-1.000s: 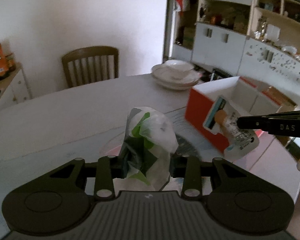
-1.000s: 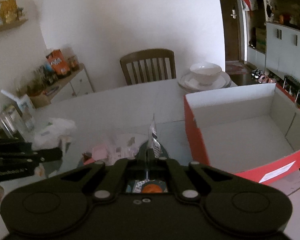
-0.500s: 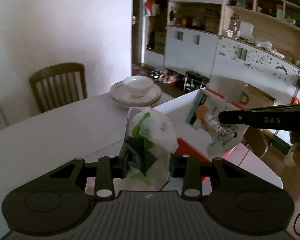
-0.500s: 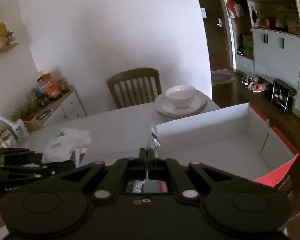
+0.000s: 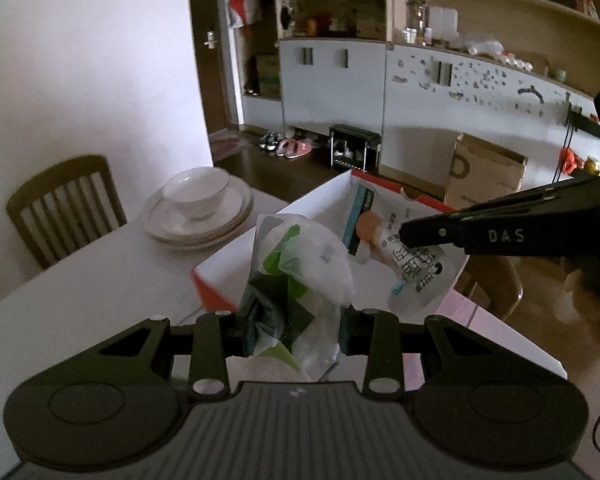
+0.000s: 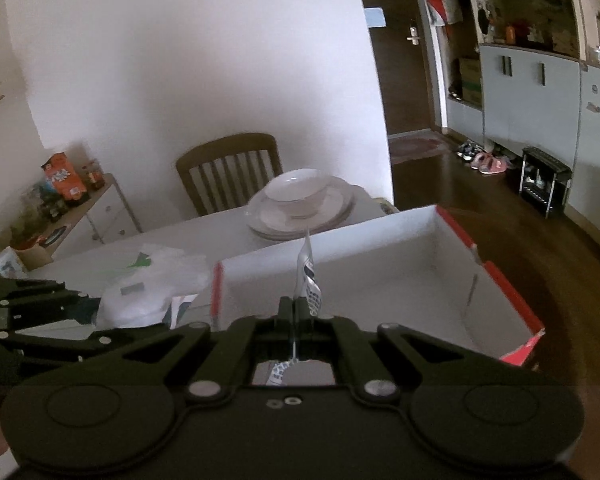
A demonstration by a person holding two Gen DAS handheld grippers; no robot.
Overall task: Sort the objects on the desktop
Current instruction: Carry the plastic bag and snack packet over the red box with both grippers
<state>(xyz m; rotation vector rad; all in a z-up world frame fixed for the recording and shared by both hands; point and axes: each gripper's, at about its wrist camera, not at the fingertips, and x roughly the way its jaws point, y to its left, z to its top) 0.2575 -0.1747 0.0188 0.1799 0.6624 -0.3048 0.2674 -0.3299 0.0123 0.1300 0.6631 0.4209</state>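
Two claws loaded: left claw (image 5: 292, 332) clamped on crumpled plastic bag (image 5: 300, 280), right claw (image 6: 296, 312) pinched shut on flat sachet (image 5: 404, 256). Open red box (image 6: 380, 280) just ahead and below on table (image 5: 100, 280); right nearer.

I see a crumpled clear plastic bag (image 5: 300, 280) with green and dark print held upright, up off the bench. Beside it hangs a flat white sachet (image 5: 412, 264) with an orange patch and black lettering, over the open red box (image 6: 516, 292) with its white, empty inside, at the bench's edge.
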